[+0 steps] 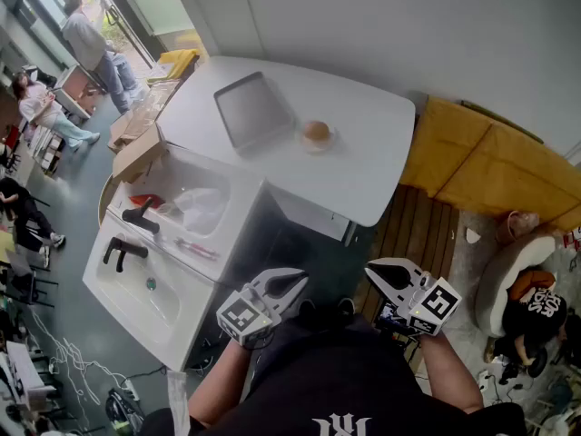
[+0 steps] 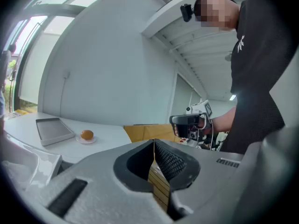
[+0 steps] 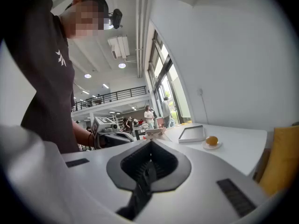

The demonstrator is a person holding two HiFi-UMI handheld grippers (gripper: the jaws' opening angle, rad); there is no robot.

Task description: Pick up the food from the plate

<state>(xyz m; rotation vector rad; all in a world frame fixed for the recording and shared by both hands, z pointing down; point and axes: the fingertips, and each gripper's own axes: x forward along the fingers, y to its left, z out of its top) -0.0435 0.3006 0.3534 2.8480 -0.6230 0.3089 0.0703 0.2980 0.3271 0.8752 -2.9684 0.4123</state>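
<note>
Low in frame, left gripper (image 1: 292,284) and right gripper (image 1: 379,272) both have jaws pressed together, empty. Round food (image 1: 316,132) sits on plate (image 1: 332,142), upper centre, well apart; left looks marginally nearer.

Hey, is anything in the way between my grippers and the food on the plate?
Nothing visible does. Only bare table lies between the left gripper, the right gripper and the food on its plate; the tray sits beside the plate.

The smooth white table (image 1: 372,166) is looking matt, the flat grey metal tray (image 1: 252,109) dull, the round brown food (image 1: 316,131) slightly glossy.
</note>
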